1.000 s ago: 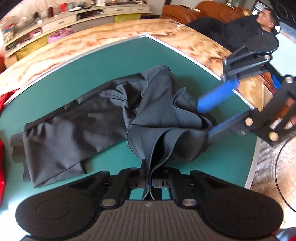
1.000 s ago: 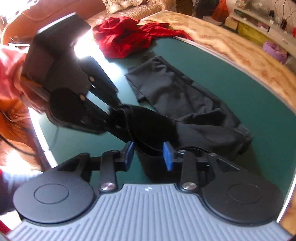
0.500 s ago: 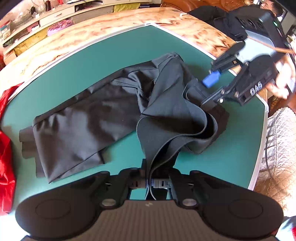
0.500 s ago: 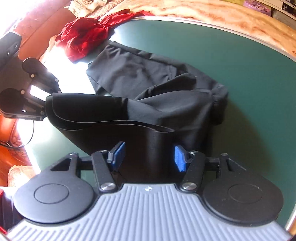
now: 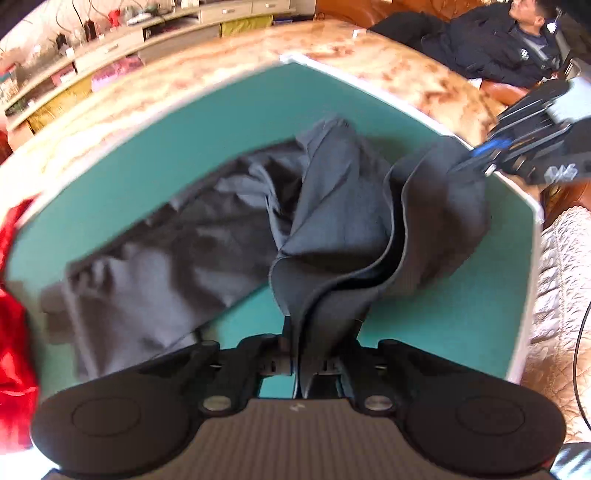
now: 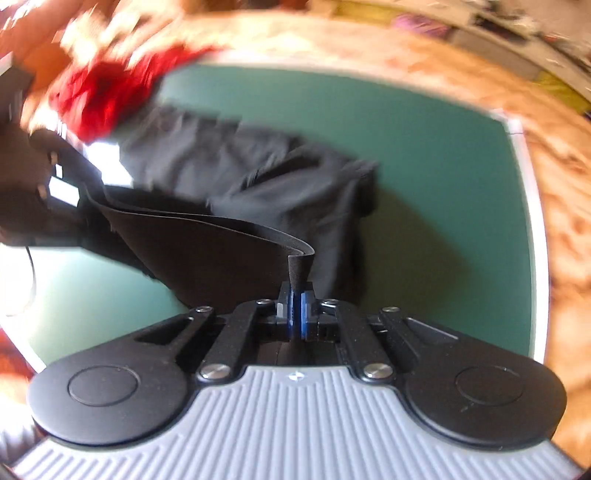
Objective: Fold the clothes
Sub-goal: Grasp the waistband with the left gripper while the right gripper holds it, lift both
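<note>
Both hand-held grippers, left (image 5: 300, 360) and right (image 6: 296, 314), pinch the black trousers' (image 5: 332, 206) waistband; 0 folds finished.

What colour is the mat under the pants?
Teal green mat, clearest in the left wrist view.

Red garment (image 6: 99, 96) crowds green mat's (image 6: 443, 155) far corner.

A home living room, a marble-patterned table (image 5: 406, 70) topped with a green mat (image 5: 207, 147), behind the table a long low cabinet (image 5: 155, 33) cluttered with household odds and ends, beside the table a brown leather sofa (image 5: 343, 9) with a man (image 5: 506, 40) lounging on it
</note>
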### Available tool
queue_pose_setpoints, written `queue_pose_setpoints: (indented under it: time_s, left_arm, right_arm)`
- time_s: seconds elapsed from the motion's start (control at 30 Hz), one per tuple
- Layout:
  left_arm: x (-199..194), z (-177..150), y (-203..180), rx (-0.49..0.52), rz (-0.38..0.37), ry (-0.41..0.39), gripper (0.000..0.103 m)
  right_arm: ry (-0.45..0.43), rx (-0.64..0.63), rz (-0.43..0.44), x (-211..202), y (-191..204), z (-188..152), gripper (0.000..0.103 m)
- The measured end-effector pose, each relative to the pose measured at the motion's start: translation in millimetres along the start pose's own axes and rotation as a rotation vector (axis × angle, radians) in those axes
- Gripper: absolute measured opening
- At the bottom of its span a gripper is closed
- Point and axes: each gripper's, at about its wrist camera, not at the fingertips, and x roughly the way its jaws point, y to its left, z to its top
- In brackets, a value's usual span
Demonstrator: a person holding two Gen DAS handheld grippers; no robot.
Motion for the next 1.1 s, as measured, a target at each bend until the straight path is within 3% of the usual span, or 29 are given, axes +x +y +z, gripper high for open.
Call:
queue_pose_setpoints:
  time_s: [0.23, 0.43, 0.57, 0.67, 0.9, 1.1]
  left_arm:
    - [-179, 30, 2, -0.089, -0.074, -0.158, 0.002]
    - [-336, 123, 30, -0.053, -0.017, -0.349, 0.002]
    - [-434, 196, 49, 0.003, 0.042, -0.435, 0.002]
    - [-494, 239, 51, 0.037, 0.108, -0.472, 0.002]
    - [-586, 288, 23, 0.059, 0.201, -0.562, 0.002]
    - [-622, 307, -18, 0.060, 0.269, -0.600, 0.002]
  right_arm:
    - [-0.207, 0.084, -0.051, -202, 44, 40, 0.005]
    - [-0.501, 0.136, -0.088, -342, 55, 130, 0.005]
    - [-0.638, 0.124, -0.109, -421, 46, 195, 0.005]
    - [-0.711, 0.108, -0.117, -468, 45, 223, 0.005]
    - [-0.848, 0.070, -0.102, -560, 42, 267, 0.005]
    - [-0.906, 0.039, -0.071, -597, 24, 281, 0.005]
